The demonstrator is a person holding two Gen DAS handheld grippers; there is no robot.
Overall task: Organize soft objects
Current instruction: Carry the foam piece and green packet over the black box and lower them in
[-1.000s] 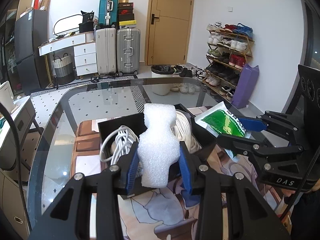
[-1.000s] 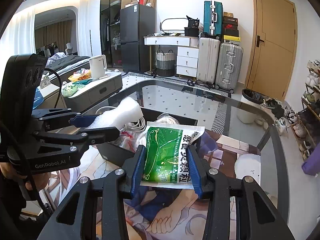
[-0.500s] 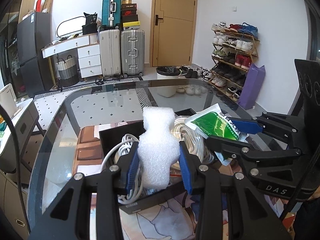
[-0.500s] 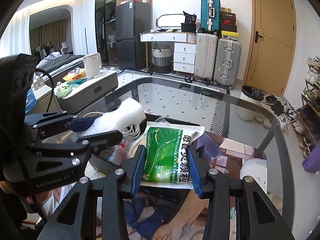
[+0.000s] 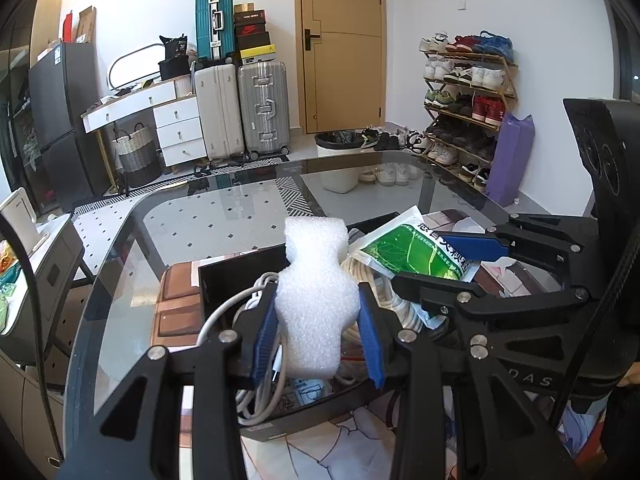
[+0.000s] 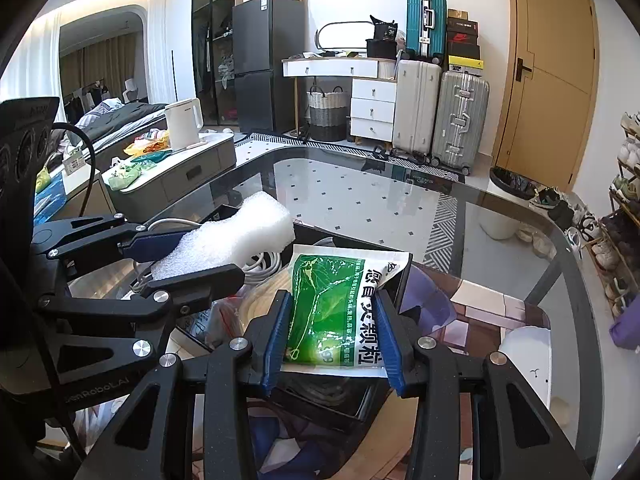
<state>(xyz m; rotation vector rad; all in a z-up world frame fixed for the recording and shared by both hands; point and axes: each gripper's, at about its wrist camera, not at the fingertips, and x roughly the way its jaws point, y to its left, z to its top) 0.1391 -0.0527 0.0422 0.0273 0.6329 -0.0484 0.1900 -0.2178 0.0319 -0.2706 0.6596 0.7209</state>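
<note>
Left hand-held gripper clamps a white, waisted block of packing foam; right hand-held gripper clamps a green-and-white printed plastic sachet. Both items hang over a black open box of coiled white cables, standing on a dark-rimmed glass table near its front edge, both grippers angled inward.
</note>
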